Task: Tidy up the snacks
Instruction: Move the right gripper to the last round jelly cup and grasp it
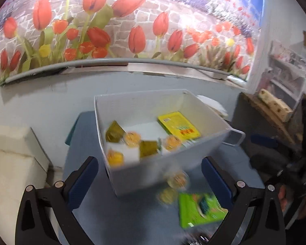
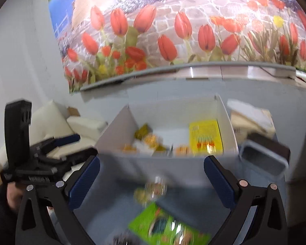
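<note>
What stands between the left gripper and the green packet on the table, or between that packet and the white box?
Nothing blocks the open left gripper from the green packet. Between the packet and the white box lie two round snacks, and the box's near wall must be cleared from above.
</note>
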Motion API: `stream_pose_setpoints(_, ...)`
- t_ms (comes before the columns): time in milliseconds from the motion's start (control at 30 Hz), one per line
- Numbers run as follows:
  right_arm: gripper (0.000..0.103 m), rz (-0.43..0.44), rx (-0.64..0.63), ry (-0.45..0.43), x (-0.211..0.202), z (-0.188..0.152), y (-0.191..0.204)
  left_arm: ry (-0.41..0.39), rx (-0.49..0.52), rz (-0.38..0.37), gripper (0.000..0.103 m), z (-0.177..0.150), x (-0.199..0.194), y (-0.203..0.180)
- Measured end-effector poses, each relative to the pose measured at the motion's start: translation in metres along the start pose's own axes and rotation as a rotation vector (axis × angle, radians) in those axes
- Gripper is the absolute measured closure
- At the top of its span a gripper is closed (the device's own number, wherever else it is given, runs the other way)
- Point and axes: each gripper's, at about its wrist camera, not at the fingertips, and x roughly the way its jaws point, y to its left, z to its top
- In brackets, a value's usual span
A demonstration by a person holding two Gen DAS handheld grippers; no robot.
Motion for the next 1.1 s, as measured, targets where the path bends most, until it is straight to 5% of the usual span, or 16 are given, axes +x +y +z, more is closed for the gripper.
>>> stream_pose_setpoints(133, 0.000, -0.066, -0.053, 0.018, -0.021, -0.041, 0.010, -0.001, 0.015, -0.016, 0.000, -0.041, -0.032, -0.016)
stream_pose_setpoints(400, 0.000, -0.040, 0.012, 0.081, -0.012, -0.094, 0.010, 0.060, 0.034, -0.051, 0.000, -0.109, -0.062, -0.049)
stream_pose_setpoints(633, 0.000, 0.029, 0.144, 0.150, 0.038, -0.080, -0.004, 0.039, 0.047, -0.059, 0.000, -0.123, -0.075, -0.054)
stream_pose_setpoints(733, 0.000, 0.056, 0.183, 0.156, 0.060, -0.070, -0.009, 0.019, 0.060, 0.001, 0.000, -0.122, -0.078, -0.049)
stream_pose_setpoints(933, 0.001, -0.029, 0.190, 0.209, 0.111, -0.044, -0.009, 0.024, 0.022, 0.012, 0.000, -0.125, -0.076, -0.031)
stream_pose_setpoints(1100, 0.015, -0.095, 0.209, 0.264, 0.144, -0.041, -0.006, 0.027, 0.014, 0.032, 0.000, -0.128, -0.073, -0.019)
